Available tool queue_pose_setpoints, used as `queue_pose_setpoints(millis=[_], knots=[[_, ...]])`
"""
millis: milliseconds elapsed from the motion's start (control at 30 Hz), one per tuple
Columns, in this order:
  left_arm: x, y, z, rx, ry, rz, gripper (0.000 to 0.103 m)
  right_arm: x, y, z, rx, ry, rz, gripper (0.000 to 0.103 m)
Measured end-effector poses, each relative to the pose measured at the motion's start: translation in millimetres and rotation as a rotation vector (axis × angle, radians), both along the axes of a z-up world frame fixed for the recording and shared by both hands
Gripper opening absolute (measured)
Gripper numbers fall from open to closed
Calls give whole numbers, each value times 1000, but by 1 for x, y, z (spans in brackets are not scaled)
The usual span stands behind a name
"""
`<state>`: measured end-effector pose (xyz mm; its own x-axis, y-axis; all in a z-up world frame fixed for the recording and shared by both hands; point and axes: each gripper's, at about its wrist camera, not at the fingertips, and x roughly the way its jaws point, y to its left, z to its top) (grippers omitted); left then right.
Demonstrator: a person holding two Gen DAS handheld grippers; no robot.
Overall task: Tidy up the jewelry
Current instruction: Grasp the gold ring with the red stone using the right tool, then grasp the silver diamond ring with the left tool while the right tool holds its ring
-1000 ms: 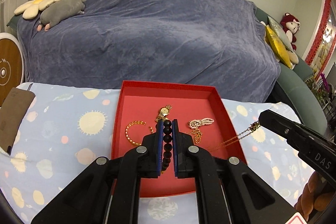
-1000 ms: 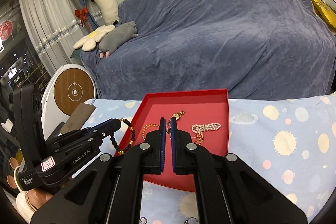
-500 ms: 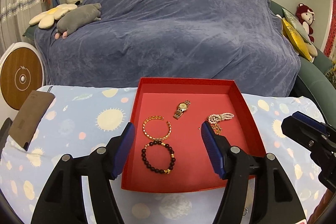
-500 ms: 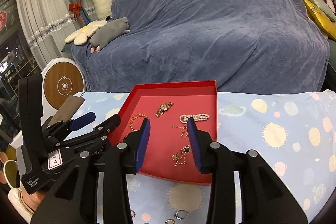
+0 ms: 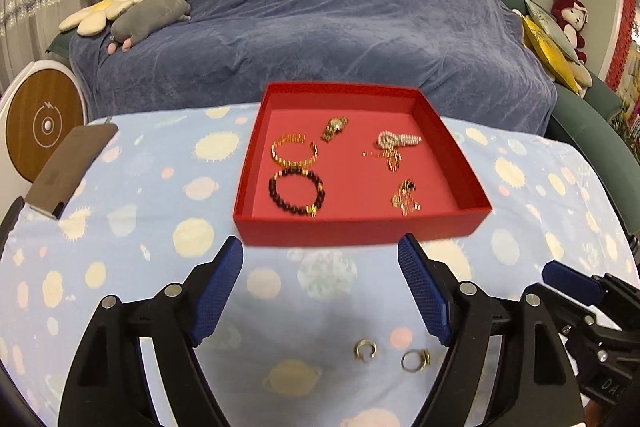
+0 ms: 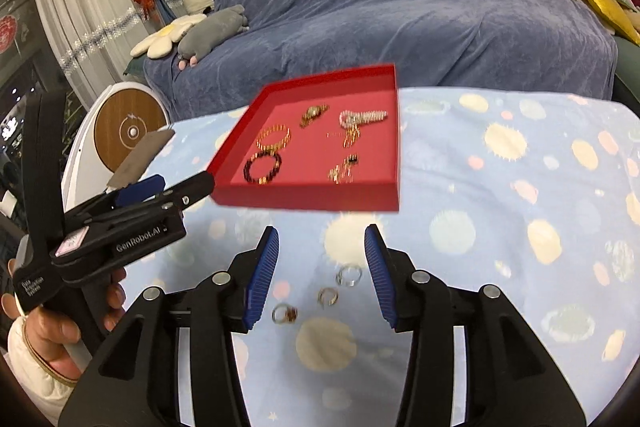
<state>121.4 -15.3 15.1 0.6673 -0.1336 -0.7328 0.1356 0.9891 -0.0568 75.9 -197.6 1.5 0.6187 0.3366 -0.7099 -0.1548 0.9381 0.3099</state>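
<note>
A red tray (image 5: 360,229) (image 6: 308,197) on the patterned tablecloth holds a dark bead bracelet (image 5: 296,193) (image 6: 262,167), a gold bangle (image 5: 294,151), a gold watch (image 5: 334,128), a pearl piece (image 5: 398,139) and gold chains (image 5: 405,197). Three rings lie on the cloth in front of the tray: in the right wrist view a silver one (image 6: 349,275) and two gold ones (image 6: 328,296) (image 6: 284,313). My left gripper (image 5: 320,287) is open and empty, in front of the tray. My right gripper (image 6: 320,267) is open and empty above the rings.
A sofa under a blue throw (image 5: 320,27) with plush toys stands behind the table. A brown tag (image 5: 68,167) lies at the table's left edge. A round white and wood device (image 5: 40,123) stands to the left.
Both grippers opened, left the bead bracelet and a gold chain in the tray, and drew back toward me. The rings on the cloth have come into view.
</note>
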Motion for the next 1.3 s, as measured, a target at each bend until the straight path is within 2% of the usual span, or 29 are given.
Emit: queue_pose_setpoints(millis=[100,233,333,433,567,700,900,1100,1300], knots=[[-14,5,-16,2,40,14,77,-12,24,-25,-24,50,85,43],[-24,9,-25,30,34,1,77,-16,48,-47,-110,52,149,40],[-28,13,-27,64,20,-6,77,-12,55,-57,-120,58,152,38],[-27,20,-29,55,30,-13,77,-7,61,-64,-132,54,153,33],[-25,27,-34,59,48,-11,77,-3,67,-72,-145,62,160,31],[-25,33,-40,54,71,-10,77,-4,73,-73,-198,40,173,23],[-32,27,-49,37,96,-49,77,-7,59,-68,-160,47,145,23],[-40,0,-60,44,110,-131,77,-15,26,-52,-135,42,85,23],[-37,-22,-66,34,114,-167,77,-19,-6,-47,-119,42,24,23]])
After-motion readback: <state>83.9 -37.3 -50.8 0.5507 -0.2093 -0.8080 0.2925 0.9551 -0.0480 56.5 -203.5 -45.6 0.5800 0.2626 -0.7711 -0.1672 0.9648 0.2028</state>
